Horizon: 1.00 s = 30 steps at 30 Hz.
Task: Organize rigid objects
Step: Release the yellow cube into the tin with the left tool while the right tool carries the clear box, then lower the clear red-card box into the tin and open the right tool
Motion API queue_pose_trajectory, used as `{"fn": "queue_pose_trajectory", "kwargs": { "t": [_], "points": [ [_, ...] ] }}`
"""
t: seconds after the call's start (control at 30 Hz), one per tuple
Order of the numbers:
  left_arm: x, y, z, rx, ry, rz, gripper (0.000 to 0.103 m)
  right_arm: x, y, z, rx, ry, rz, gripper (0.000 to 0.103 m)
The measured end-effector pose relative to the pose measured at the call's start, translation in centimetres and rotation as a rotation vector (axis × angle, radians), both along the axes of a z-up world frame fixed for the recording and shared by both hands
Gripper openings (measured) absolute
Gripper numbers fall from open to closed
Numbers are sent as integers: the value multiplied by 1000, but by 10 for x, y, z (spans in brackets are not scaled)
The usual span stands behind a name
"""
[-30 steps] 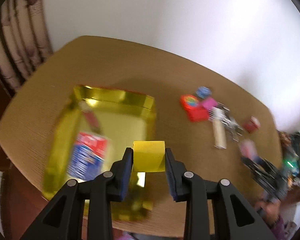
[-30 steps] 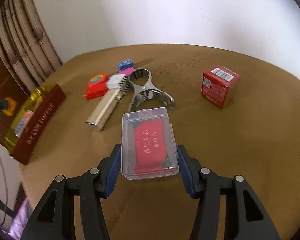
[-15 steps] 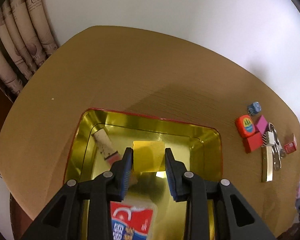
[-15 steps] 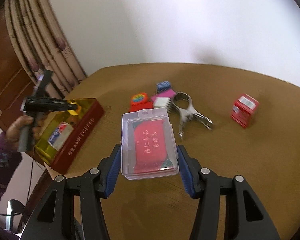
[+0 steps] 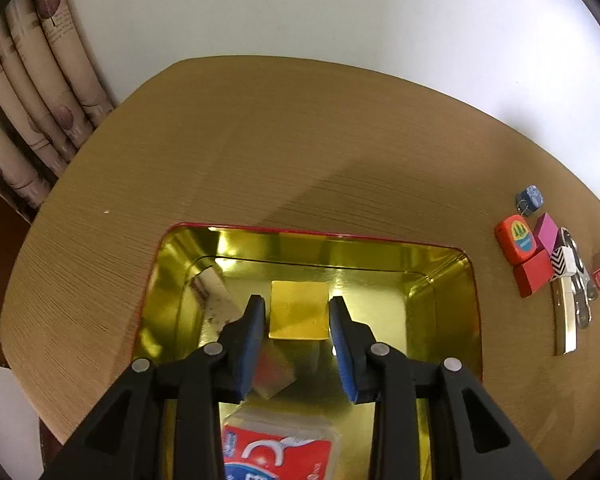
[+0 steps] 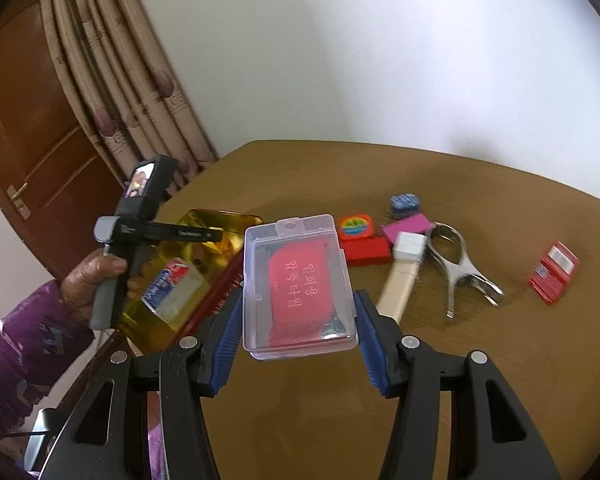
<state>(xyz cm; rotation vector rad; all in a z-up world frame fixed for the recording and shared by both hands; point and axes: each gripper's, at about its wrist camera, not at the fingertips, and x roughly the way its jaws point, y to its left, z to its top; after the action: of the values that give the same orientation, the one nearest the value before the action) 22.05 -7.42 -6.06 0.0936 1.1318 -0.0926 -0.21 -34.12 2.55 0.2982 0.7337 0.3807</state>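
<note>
Home room, patterned curtains [image 6: 140,92], wooden door [image 6: 32,152], wooden table [image 5: 260,140]

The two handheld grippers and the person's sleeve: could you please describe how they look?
Both grippers, left and right, have matte black angular plastic arms with silver round rivets and triangular cut-outs; the jaws carry ribbed blue pads. From outside, the left one shows a grey handle and a black camera block on top. The sleeve is purple with a pale pattern.

Pale Korean lettering runs down the red card [image 6: 300,280] inside the clear plastic case [image 6: 298,286] — too blurred to read — nothing else legible.
</note>
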Motion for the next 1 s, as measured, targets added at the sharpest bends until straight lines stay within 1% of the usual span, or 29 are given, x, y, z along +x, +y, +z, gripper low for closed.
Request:
{"fn": "queue_pose_trajectory", "kwargs": {
  "t": [0.03, 0.1, 0.13, 0.2, 0.23, 0.33, 0.4, 0.43, 0.47, 0.53, 0.57, 0.6, 0.67, 0.77, 0.83, 0.87, 0.9, 1.0],
  "points": [
    [-5, 1, 3, -8, 1, 12, 33, 2, 4, 3, 9, -1, 9, 51],
    [-20, 10, 18, -85, -34, 37, 33, 8, 15, 9, 21, -9, 33, 51],
    [-29, 13, 25, -105, -57, 47, 34, 13, 24, 13, 24, -14, 53, 51],
    [-51, 21, 39, -132, -106, 71, 37, 22, 40, 18, 26, -22, 81, 51],
    [-61, 25, 44, -142, -115, 78, 37, 29, 51, 20, 25, -21, 99, 51],
    [-92, 42, 56, -209, -131, 113, 37, 51, 76, 15, 56, 8, 137, 51],
    [-113, 53, 56, -250, -122, 145, 37, 67, 94, 9, 47, 22, 154, 51],
    [-123, 59, 56, -269, -117, 158, 37, 72, 99, 6, 64, -5, 163, 51],
    [-134, 64, 55, -278, -123, 177, 37, 79, 107, 4, 58, 4, 172, 51],
    [-152, 72, 51, -260, -135, 213, 37, 94, 124, -4, 58, 30, 189, 51],
    [-160, 74, 48, -250, -135, 222, 37, 100, 132, -7, 43, 35, 192, 51],
    [-165, 76, 46, -240, -133, 224, 37, 105, 140, -10, 26, 40, 191, 51],
    [-173, 79, 40, -205, -126, 227, 37, 118, 154, -16, 22, 62, 194, 51],
    [-178, 84, 38, -190, -152, 227, 37, 134, 170, -27, -8, 87, 168, 51],
    [-178, 83, 36, -142, -157, 212, 37, 141, 179, -35, -21, 107, 144, 51],
    [-178, 83, 35, -132, -155, 207, 37, 142, 181, -36, -25, 112, 139, 51],
    [-177, 82, 34, -135, -156, 204, 37, 143, 184, -40, -29, 118, 134, 51],
    [-178, 88, 34, -177, -149, 199, 37, 146, 189, -50, -48, 138, 106, 52]
  ]
}}
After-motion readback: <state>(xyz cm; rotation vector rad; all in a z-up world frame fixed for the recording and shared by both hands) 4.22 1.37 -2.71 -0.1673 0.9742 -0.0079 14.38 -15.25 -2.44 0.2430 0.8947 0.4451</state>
